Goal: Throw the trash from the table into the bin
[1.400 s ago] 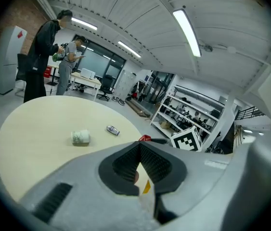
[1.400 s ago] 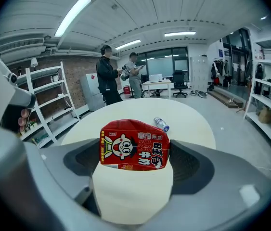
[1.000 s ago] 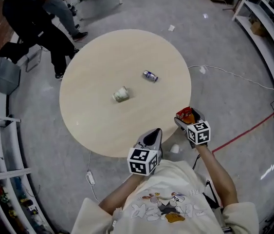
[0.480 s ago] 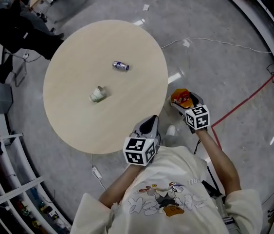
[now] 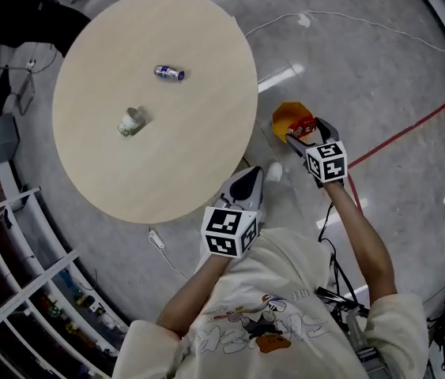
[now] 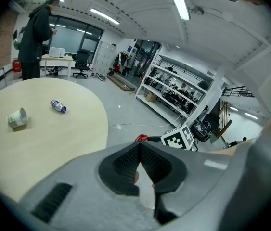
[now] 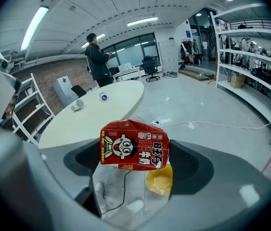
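Note:
A red milk carton (image 7: 134, 150) is clamped between the jaws of my right gripper (image 7: 135, 163), held off the table's right side. Right under it on the floor stands a small yellow bin (image 7: 160, 178), which the head view shows just beyond the carton (image 5: 305, 125) as the yellow bin (image 5: 288, 115). My right gripper (image 5: 302, 133) hovers over it. On the round wooden table (image 5: 198, 148) lie a tipped paper cup (image 5: 130, 121) and a small can (image 5: 169, 73). My left gripper (image 5: 247, 183) is shut and holds nothing, near the table's edge.
Cables (image 5: 348, 22) and a red line (image 5: 412, 129) cross the grey floor right of the table. White shelving (image 5: 16, 283) stands at the left. A person (image 7: 96, 57) stands beyond the table's far side, with desks and office chairs (image 6: 81, 63) behind.
My right gripper has carried the carton from the table's edge out to the right, over the yellow bin. The table has slid up and left in view. The left gripper stays shut.

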The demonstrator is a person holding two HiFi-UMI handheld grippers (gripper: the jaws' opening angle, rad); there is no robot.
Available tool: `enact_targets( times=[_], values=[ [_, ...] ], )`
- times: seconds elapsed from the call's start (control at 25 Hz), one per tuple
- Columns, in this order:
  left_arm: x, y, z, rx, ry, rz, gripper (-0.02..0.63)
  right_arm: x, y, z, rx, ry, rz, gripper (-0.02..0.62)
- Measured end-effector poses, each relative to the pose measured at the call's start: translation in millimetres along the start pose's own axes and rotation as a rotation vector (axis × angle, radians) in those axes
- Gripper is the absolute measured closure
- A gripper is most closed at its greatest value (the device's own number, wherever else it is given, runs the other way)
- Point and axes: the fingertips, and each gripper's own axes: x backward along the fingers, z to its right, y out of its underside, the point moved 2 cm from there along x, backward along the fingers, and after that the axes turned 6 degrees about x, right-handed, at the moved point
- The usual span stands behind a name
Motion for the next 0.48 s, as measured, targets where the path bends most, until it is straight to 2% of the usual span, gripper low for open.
enact_targets(
  times=[0.2,0.48],
  values=[
    [-30,1,-4,0.039,-0.042,-0.036,0.602,-33,24,24,-0.001,-0.019,-0.049,0.147],
    [-75,18,-18,0.041,-0.078,-0.087,0.603,-88,70,35,0.021,-0.035,-0.124,0.149]
  ],
)
